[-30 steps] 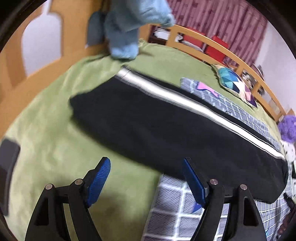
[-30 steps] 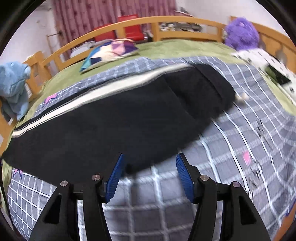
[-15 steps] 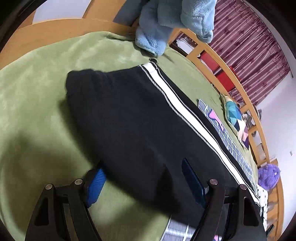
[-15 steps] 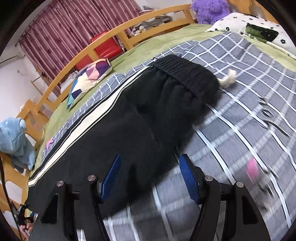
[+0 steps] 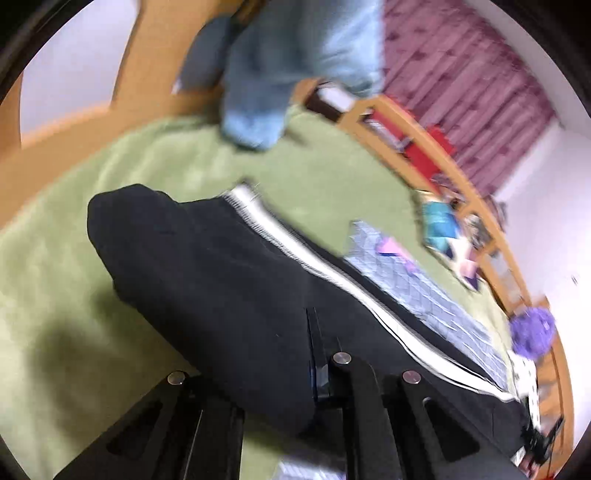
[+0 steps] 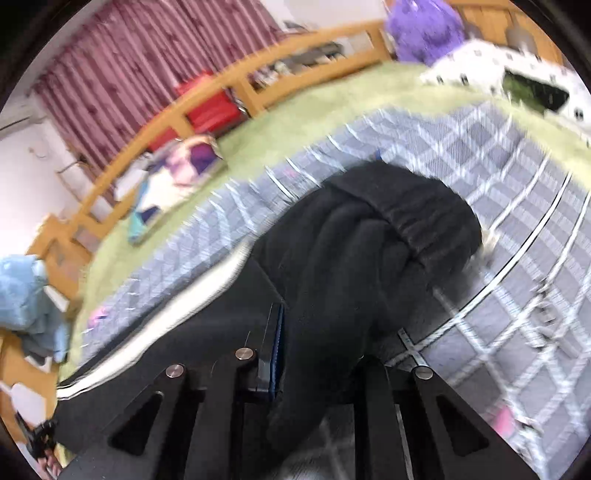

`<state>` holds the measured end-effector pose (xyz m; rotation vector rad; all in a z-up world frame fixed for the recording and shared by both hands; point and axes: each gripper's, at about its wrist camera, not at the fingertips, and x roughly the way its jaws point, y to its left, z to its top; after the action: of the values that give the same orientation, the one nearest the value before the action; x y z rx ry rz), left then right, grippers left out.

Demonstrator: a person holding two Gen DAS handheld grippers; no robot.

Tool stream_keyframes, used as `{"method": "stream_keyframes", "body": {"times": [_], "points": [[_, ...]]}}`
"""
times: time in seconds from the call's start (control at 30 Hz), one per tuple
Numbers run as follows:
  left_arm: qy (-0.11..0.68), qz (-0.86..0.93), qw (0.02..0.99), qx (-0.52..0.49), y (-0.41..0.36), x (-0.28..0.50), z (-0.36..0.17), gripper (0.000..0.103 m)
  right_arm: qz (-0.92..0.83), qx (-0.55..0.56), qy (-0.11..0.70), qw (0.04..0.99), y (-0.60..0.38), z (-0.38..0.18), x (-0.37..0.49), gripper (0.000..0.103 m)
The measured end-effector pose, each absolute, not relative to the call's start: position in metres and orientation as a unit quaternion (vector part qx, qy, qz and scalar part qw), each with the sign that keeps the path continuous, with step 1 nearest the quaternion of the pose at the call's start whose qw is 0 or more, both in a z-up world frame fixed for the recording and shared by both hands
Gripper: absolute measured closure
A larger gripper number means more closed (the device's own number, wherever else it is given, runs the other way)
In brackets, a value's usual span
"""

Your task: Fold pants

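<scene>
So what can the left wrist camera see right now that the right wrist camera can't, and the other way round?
Only the left wrist view shows the pants' cuff end lying on the green blanket, with the left gripper shut on that leg.

Only the right wrist view shows the elastic waistband, the white spotted pillow, and the right gripper shut on bunched fabric near the waist.

Both show the black pants with a white side stripe, the grey checked sheet, the blue plush toy, the purple plush toy and the maroon curtain.
</scene>
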<state>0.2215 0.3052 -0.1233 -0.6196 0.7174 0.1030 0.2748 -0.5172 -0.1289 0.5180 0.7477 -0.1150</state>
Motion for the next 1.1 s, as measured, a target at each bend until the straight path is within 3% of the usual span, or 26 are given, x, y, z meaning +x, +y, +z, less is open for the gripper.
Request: {"method": "stream_keyframes", "body": {"times": [0.1,0.2,0.4,0.47,0.5,0.57,0.63,0.8,0.83,0.9,0.93,0.97,1.1], "points": [[0.355,0.039,0.895,-0.268,0.290,0.177,-0.103,0.092,-0.056,0.205,0.354,0.911,-0.511,-0.092,0.235,0.088],[0.379,0.035,0.886,-0.265,0.282,0.136,-0.115,0.092,-0.056,0.192,0.370,0.907,-0.526,-0.089,0.187,0.087],[0.456,0.110,0.859,-0.204,0.259,0.096,-0.173,0.085,-0.048,0.247,0.470,0.846,-0.563,-0.178,0.131,0.075],[0.464,0.116,0.853,-0.209,0.257,0.089,-0.168,0.071,-0.050,0.274,0.446,0.851,-0.571,-0.185,0.103,0.053],[0.469,0.114,0.850,-0.210,0.255,0.087,-0.164,0.064,-0.054,0.277,0.433,0.856,-0.573,-0.182,0.090,0.050],[0.466,0.108,0.853,-0.208,0.251,0.082,-0.153,0.039,-0.061,0.267,0.397,0.876,-0.577,-0.169,0.068,0.040],[0.452,0.109,0.863,-0.197,0.242,0.077,-0.144,0.037,-0.061,0.263,0.379,0.885,-0.580,-0.164,0.066,0.033],[0.453,0.123,0.865,-0.178,0.222,0.075,-0.142,0.036,-0.059,0.345,0.397,0.848,-0.595,-0.197,0.111,0.031],[0.452,0.123,0.865,-0.179,0.221,0.073,-0.141,0.036,-0.062,0.367,0.410,0.832,-0.599,-0.209,0.123,0.031],[0.447,0.122,0.867,-0.186,0.221,0.069,-0.137,0.036,-0.093,0.373,0.402,0.831,-0.600,-0.204,0.141,0.056],[0.443,0.119,0.868,-0.190,0.222,0.067,-0.134,0.036,-0.077,0.364,0.395,0.840,-0.600,-0.192,0.150,0.078],[0.441,0.117,0.869,-0.190,0.222,0.068,-0.131,0.036,-0.050,0.348,0.379,0.856,-0.600,-0.174,0.156,0.082],[0.418,0.118,0.884,-0.175,0.221,0.060,-0.117,0.036,-0.008,0.267,0.289,0.919,-0.608,-0.101,0.144,0.082]]}}
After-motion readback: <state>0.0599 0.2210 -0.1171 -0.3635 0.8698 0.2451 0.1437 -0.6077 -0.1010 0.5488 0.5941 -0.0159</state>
